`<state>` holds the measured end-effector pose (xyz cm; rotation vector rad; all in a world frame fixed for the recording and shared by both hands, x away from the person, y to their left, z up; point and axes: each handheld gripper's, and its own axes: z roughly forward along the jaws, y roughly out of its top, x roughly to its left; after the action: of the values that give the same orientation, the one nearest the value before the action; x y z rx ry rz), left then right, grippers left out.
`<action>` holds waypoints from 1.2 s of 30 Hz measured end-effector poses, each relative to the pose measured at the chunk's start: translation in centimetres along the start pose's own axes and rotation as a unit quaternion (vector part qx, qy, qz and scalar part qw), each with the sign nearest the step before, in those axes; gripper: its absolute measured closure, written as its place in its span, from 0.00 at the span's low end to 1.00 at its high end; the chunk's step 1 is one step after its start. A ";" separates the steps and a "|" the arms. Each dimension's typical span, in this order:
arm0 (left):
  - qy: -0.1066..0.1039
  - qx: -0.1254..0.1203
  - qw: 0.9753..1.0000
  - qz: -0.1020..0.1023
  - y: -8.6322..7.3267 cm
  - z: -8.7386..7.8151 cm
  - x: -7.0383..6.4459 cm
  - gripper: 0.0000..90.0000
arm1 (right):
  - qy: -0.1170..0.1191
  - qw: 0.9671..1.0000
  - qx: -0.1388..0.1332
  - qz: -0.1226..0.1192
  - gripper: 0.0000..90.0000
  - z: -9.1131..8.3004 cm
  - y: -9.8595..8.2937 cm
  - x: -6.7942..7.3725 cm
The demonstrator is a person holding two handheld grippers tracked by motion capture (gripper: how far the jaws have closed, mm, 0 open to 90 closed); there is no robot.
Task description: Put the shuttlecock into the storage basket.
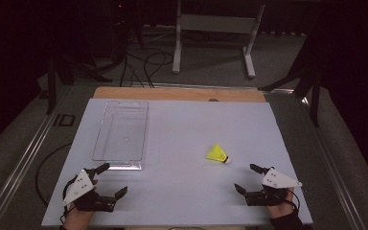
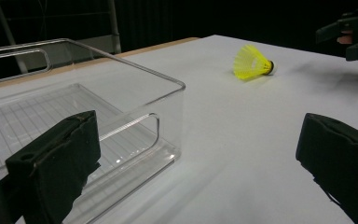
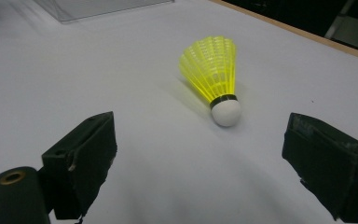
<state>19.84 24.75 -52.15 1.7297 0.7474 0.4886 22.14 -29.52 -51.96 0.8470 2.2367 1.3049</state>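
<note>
Shuttlecock (image 3: 213, 77) lies on its side at twelve o'clock from your right gripper (image 3: 200, 163), whose jaws are wide so it can fit between them.

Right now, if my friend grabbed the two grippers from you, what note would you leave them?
Left gripper: open, holding nothing, at the table's near left by the clear plastic rectangular bin.
Right gripper: open, holding nothing, near right, jaws pointing at the yellow plastic shuttlecock with a white tip.
Shuttlecock lies on its side on the white table, apart from both grippers. The bin is empty.
Done: nothing picked up yet.
Left: probably grasp the shuttlecock with the right gripper and drop it in the bin.
</note>
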 end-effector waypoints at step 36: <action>-0.006 0.003 1.000 0.002 -0.1 0.1 0.0 0.01 | 0.013 1.000 0.005 0.015 0.09 -3.1 4.1 -0.1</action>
<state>19.88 24.65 -52.30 1.7389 0.7372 0.4781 21.47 -29.96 -46.87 0.8757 2.2603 1.3263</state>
